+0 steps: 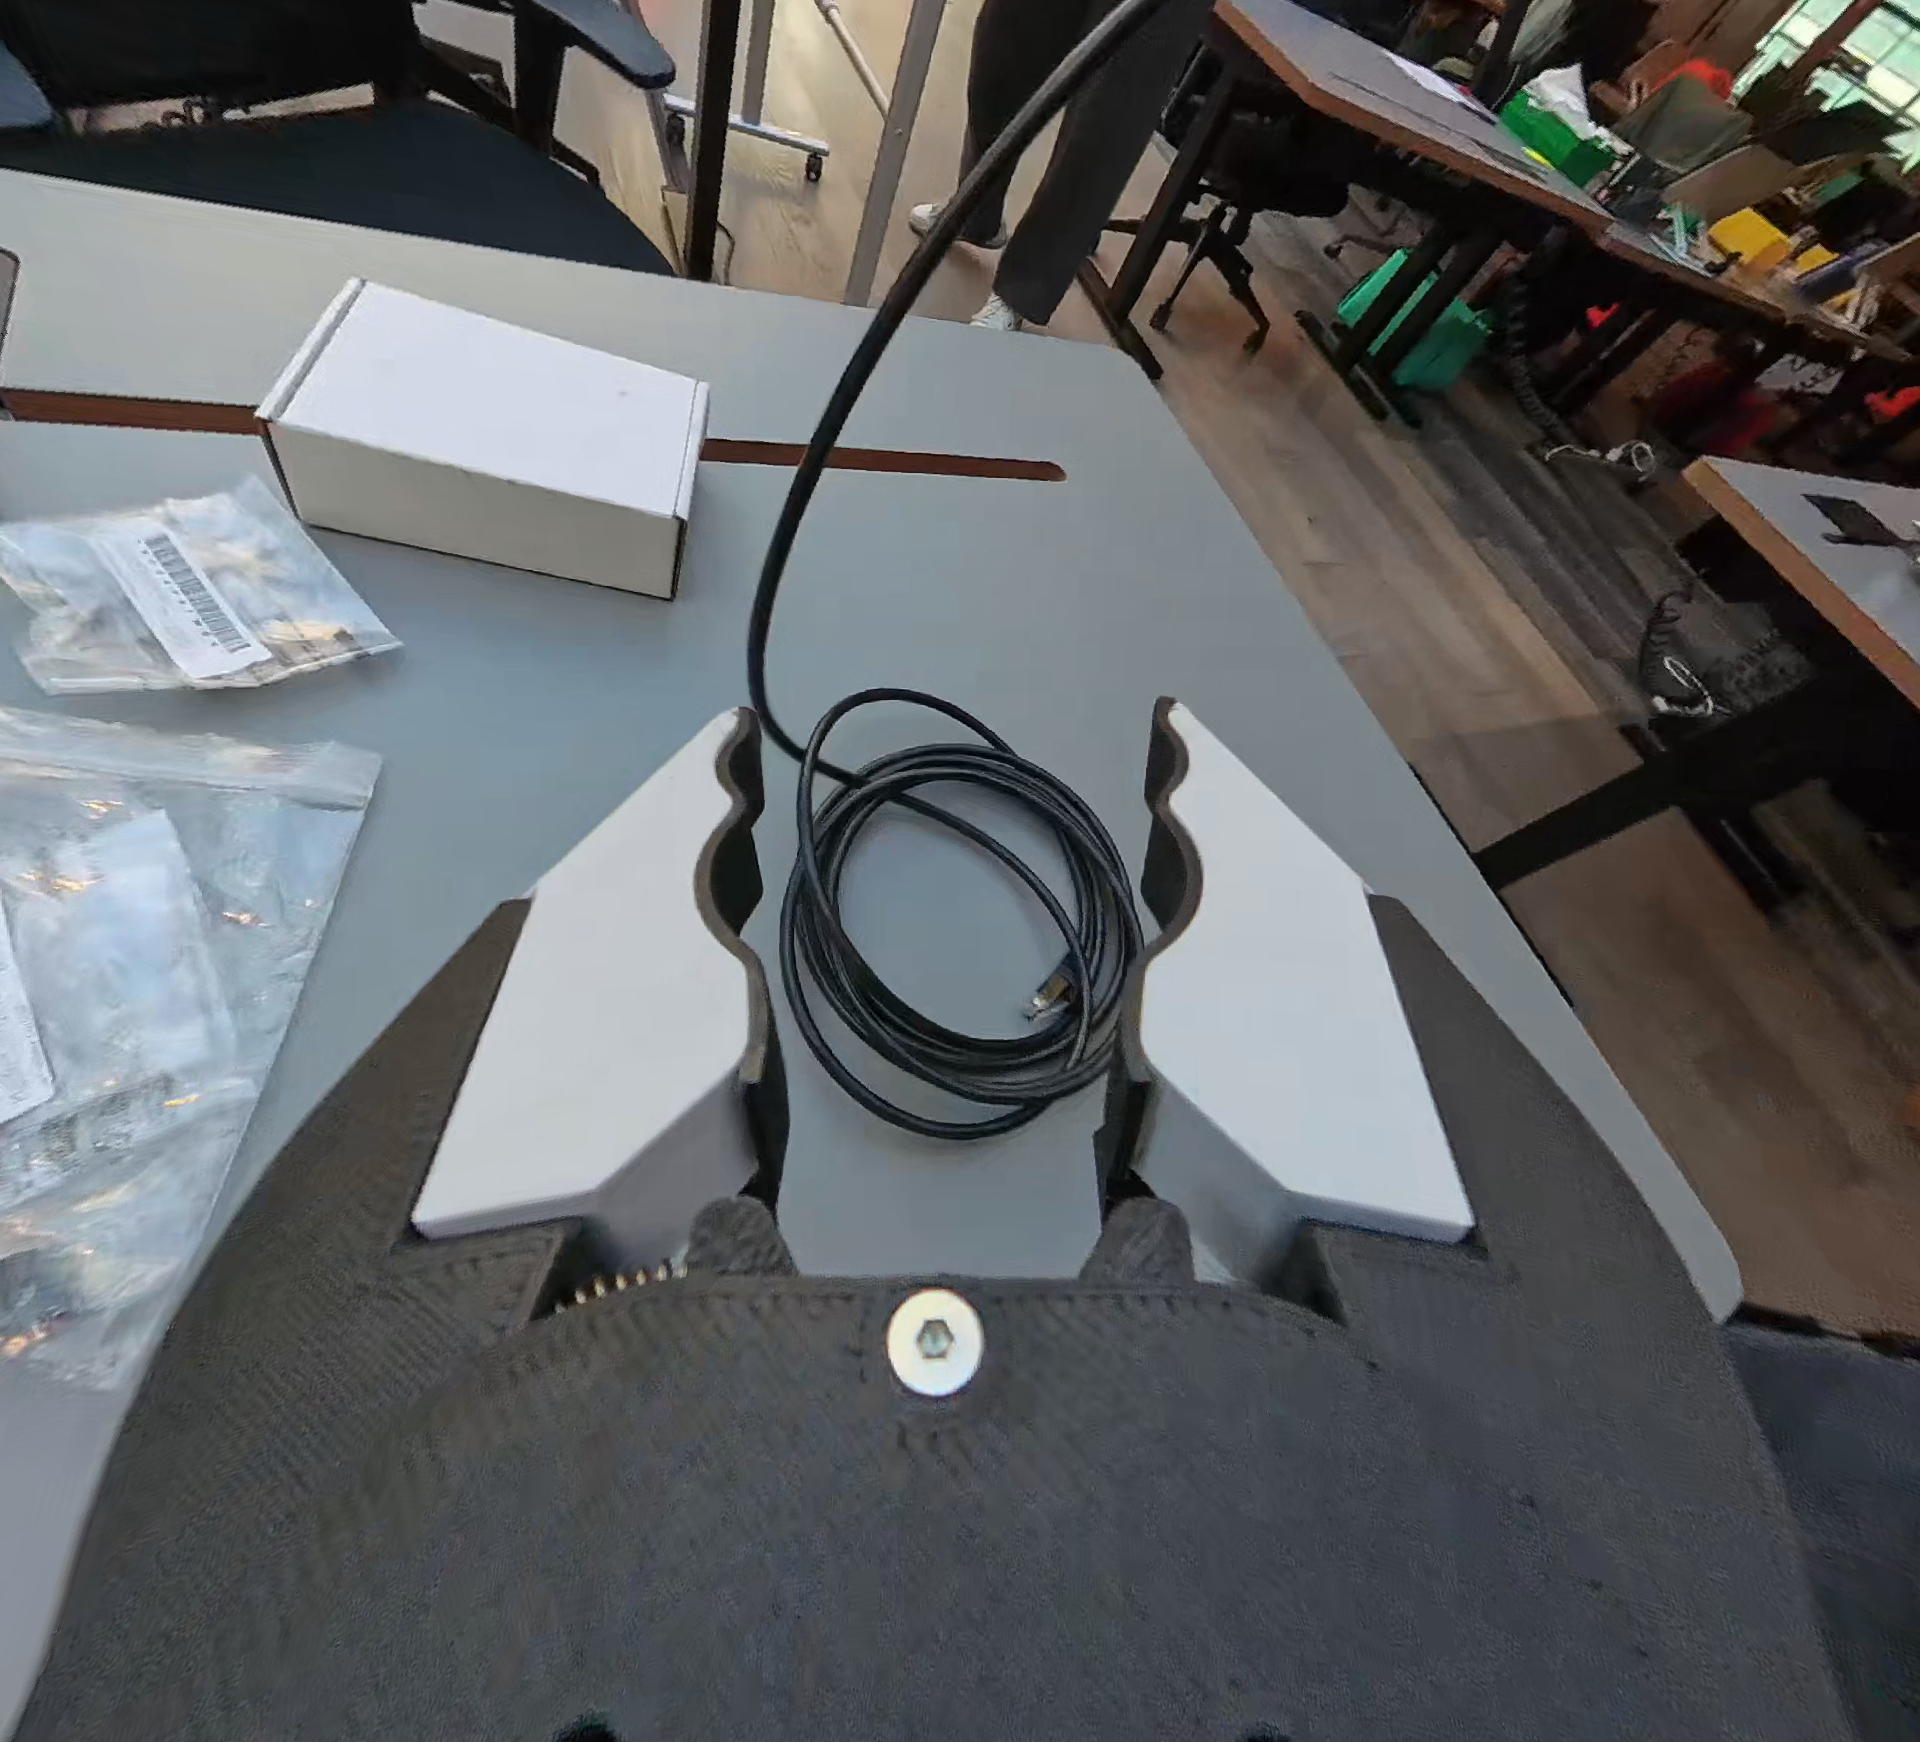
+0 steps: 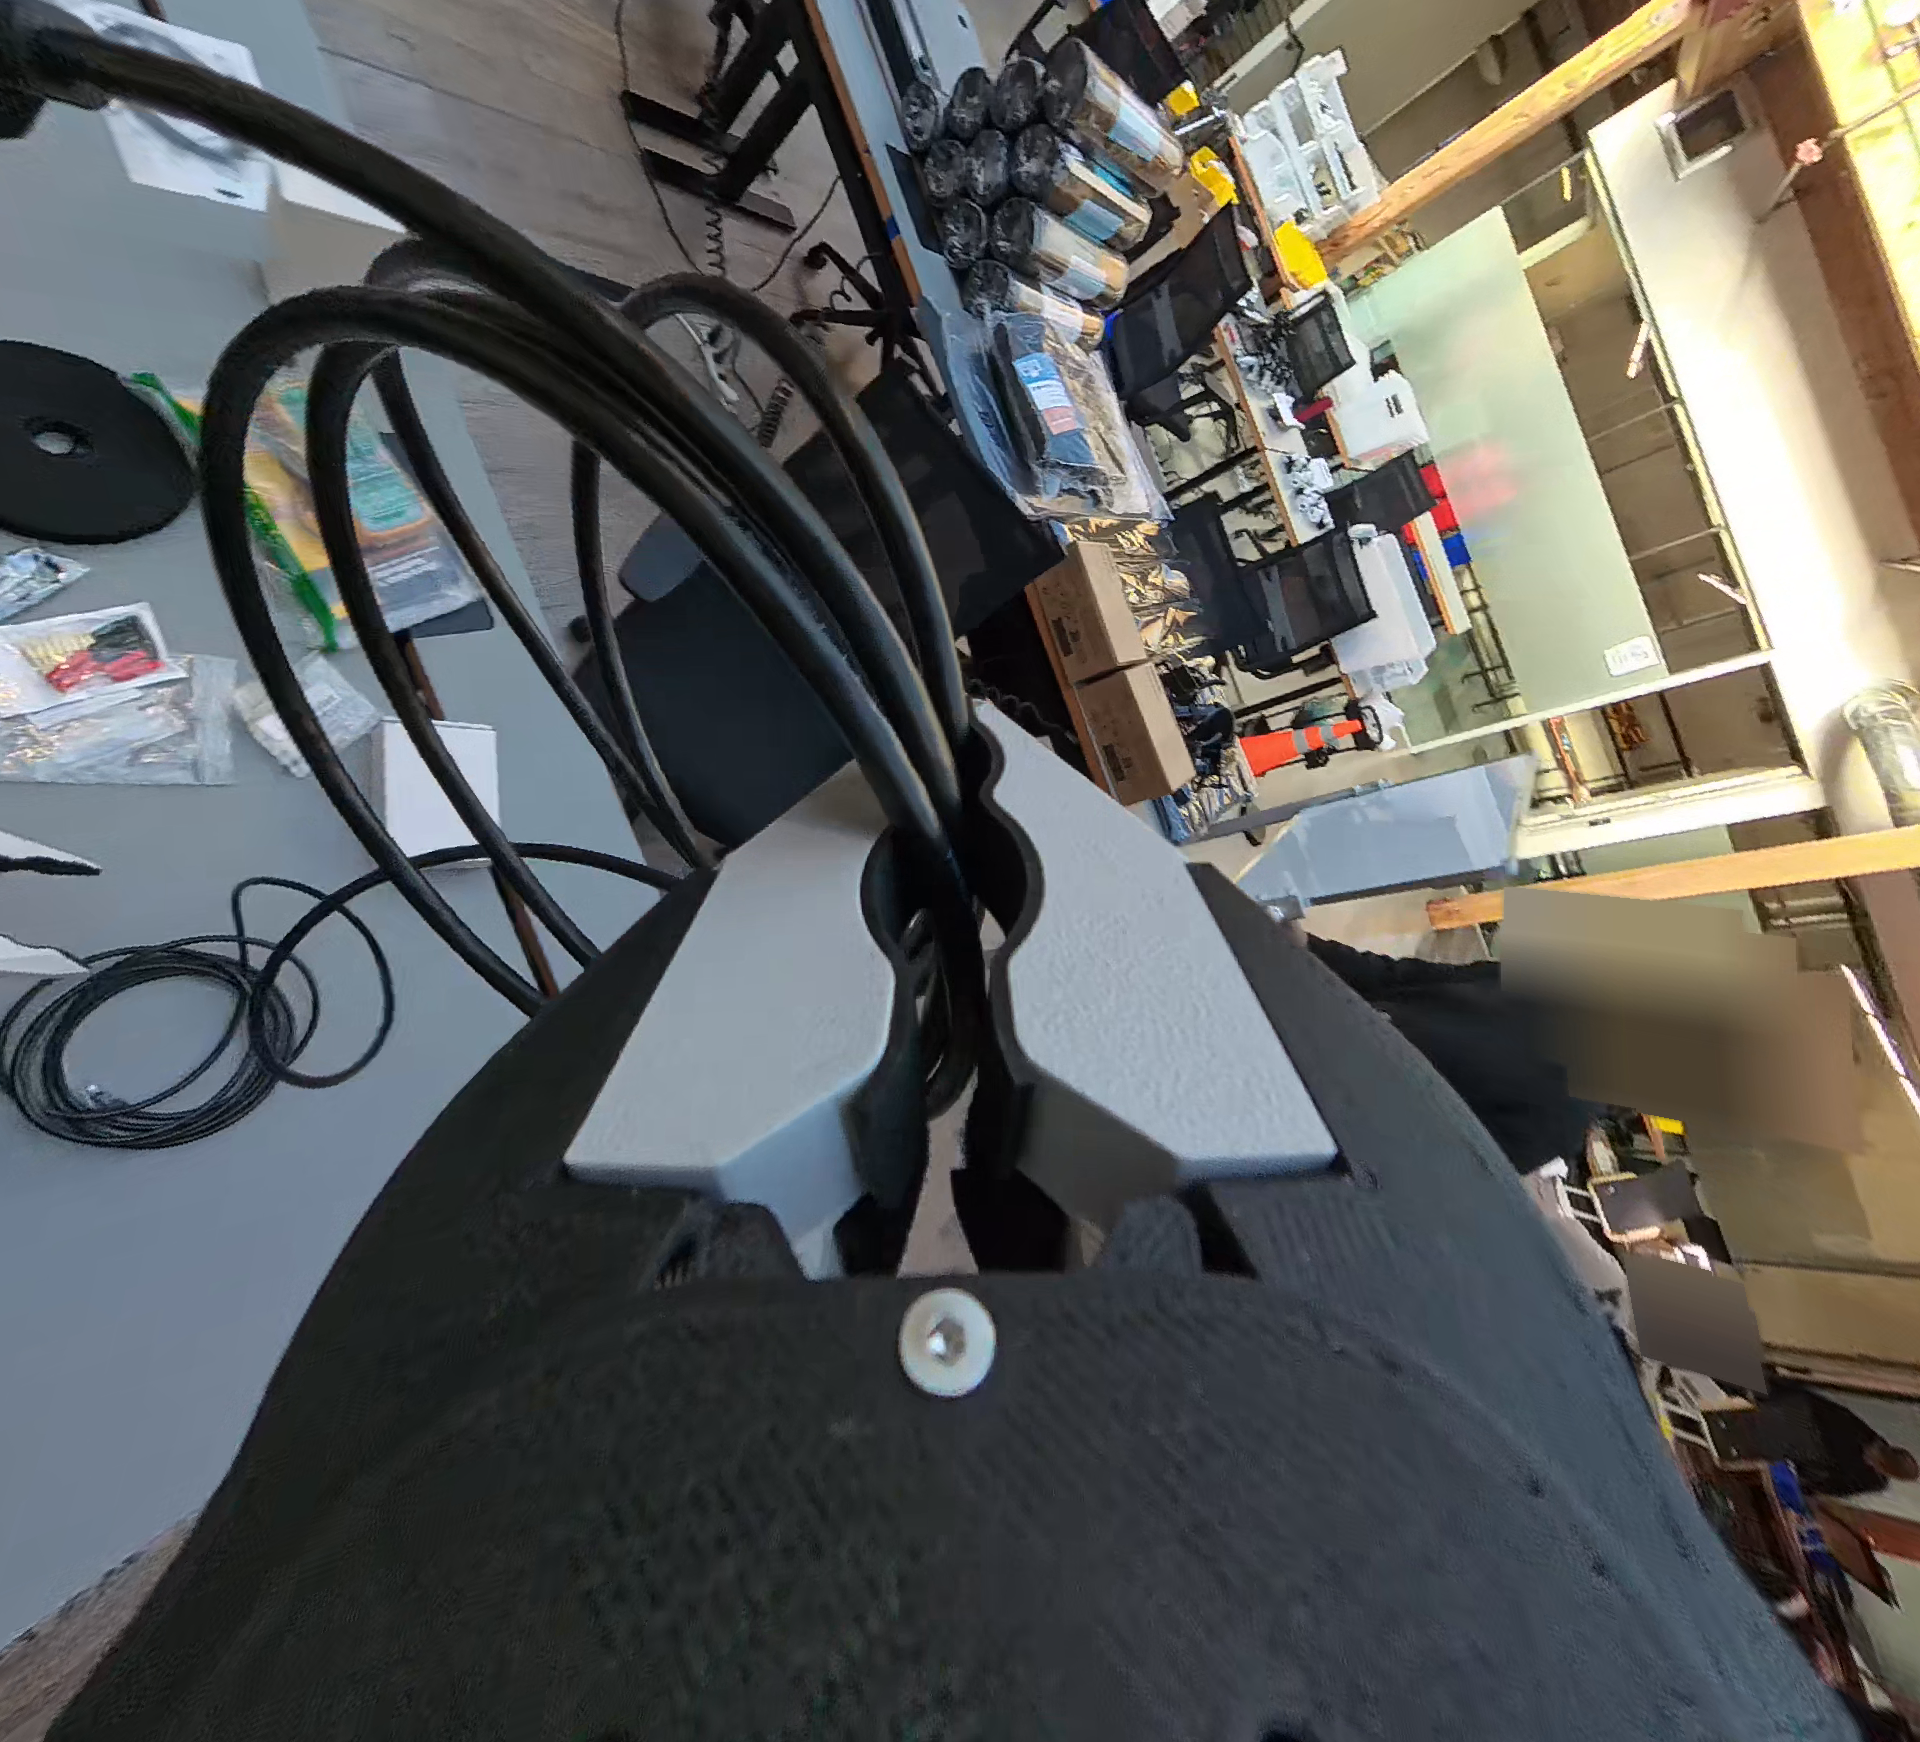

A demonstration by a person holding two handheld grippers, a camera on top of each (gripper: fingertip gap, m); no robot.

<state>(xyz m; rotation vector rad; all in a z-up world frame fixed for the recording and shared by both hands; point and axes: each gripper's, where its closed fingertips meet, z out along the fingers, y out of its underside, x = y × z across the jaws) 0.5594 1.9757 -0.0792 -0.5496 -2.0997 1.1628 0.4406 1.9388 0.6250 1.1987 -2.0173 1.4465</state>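
A thin black cable lies partly coiled [image 1: 956,944] on the grey table [image 1: 1039,612], its plug end [image 1: 1047,994] inside the coil. One strand [image 1: 935,217] rises from the coil up and out of the left wrist view. My left gripper [image 1: 956,747] is open and empty, its fingers either side of the coil, above it. My right gripper [image 2: 971,757] is shut on several loops of the black cable [image 2: 540,362], held up in the air and tilted. The coil on the table also shows in the right wrist view [image 2: 156,1038].
A white cardboard box [image 1: 488,435] stands left of the strand. Clear plastic bags of small parts [image 1: 187,591] lie at the left. A black tape roll [image 2: 73,445], packets [image 2: 94,653] and a white box [image 2: 436,788] sit on the table. The table edge [image 1: 1455,861] is close on the right. A person [image 1: 1101,61] stands beyond. Left tips to right tips: about 70 cm.
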